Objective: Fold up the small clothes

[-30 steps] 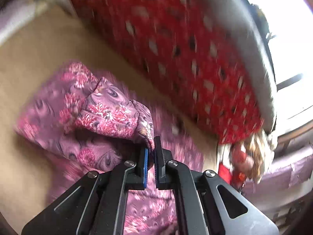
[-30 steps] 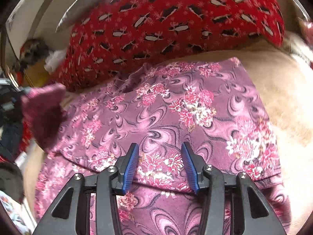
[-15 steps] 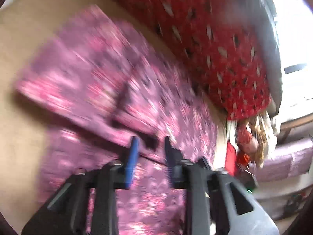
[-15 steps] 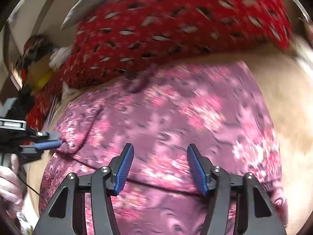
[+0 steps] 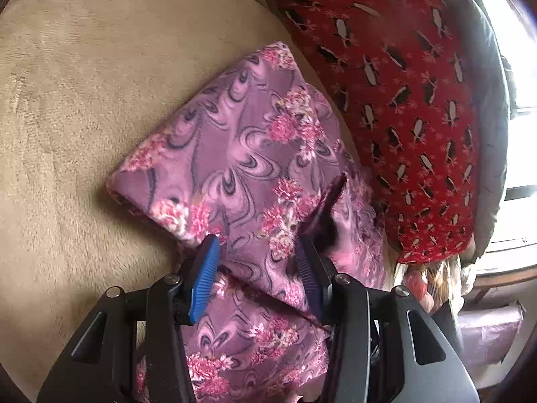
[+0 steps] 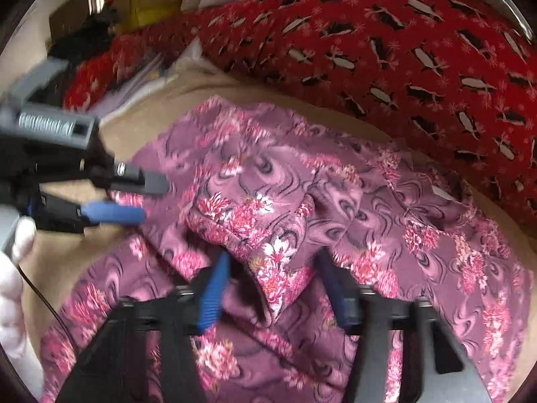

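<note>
Lettering: the only marking found is a strip of pale raised characters on the grey body of the left gripper (image 6: 134, 198), seen at the left edge of the right wrist view; it is too blurred to read. No brand or label is legible on any fabric. Proceeding left to right in that view: a white-gloved hand (image 6: 13, 288) sits at the far left edge behind the left gripper, whose 2 fingers, 1 grey-tipped above and 1 blue-padded below, stand apart with nothing between them, their tips at the left border of the garment. The task item is a purple floral garment (image 6: 302, 208), mauve with dark swirl lines and pink-and-white flower clusters, lying on a tan plush surface (image 6: 141, 114). It is folded over itself in several layers, with a raised fold ending in a point near centre, just ahead of the right gripper (image 6: 272, 288). That gripper's blue-padded fingers are spread wide over the cloth, and nothing is clamped between them. To the right and behind lies a red patterned cushion (image 6: 419, 50) with black-and-white motifs, its lower edge touching the garment's far side. In the left wrist view, the tan surface (image 5: 84, 100) fills the left, the garment (image 5: 241, 154) lies centre as a folded panel with a squared left corner, the left gripper (image 5: 256, 278) is spread wide over its lower fold, and the red cushion (image 5: 402, 100) lies right.
</note>
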Demonstrator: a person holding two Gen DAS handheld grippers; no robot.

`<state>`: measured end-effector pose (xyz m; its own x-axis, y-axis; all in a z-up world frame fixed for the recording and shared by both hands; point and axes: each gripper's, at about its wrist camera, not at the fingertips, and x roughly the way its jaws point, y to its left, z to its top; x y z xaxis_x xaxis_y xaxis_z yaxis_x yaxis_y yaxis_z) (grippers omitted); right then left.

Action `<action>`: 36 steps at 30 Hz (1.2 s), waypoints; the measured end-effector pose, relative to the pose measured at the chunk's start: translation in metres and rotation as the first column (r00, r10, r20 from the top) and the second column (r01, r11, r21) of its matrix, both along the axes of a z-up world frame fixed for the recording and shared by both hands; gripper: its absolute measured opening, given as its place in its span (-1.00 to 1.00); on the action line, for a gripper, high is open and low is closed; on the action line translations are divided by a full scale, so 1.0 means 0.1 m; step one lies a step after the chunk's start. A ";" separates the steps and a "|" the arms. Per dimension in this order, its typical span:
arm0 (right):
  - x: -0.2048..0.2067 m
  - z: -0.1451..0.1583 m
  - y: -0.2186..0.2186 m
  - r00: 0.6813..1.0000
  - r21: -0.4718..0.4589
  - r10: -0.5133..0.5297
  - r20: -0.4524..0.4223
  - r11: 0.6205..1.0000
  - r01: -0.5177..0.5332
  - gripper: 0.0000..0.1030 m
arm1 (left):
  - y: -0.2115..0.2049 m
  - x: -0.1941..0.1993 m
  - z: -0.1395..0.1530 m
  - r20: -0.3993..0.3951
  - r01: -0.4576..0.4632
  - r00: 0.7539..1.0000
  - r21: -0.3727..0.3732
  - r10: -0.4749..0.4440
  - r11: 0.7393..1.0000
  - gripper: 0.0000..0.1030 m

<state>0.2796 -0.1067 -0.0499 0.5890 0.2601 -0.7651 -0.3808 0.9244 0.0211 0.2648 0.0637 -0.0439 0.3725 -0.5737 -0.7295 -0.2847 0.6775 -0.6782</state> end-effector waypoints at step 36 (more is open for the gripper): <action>-0.84 -0.40 -3.32 0.764 0.589 -0.523 -0.377 0.502 0.634 -0.86 | -0.65 -0.11 -0.19 -0.018 0.144 0.990 0.234 -0.143 0.962 -0.33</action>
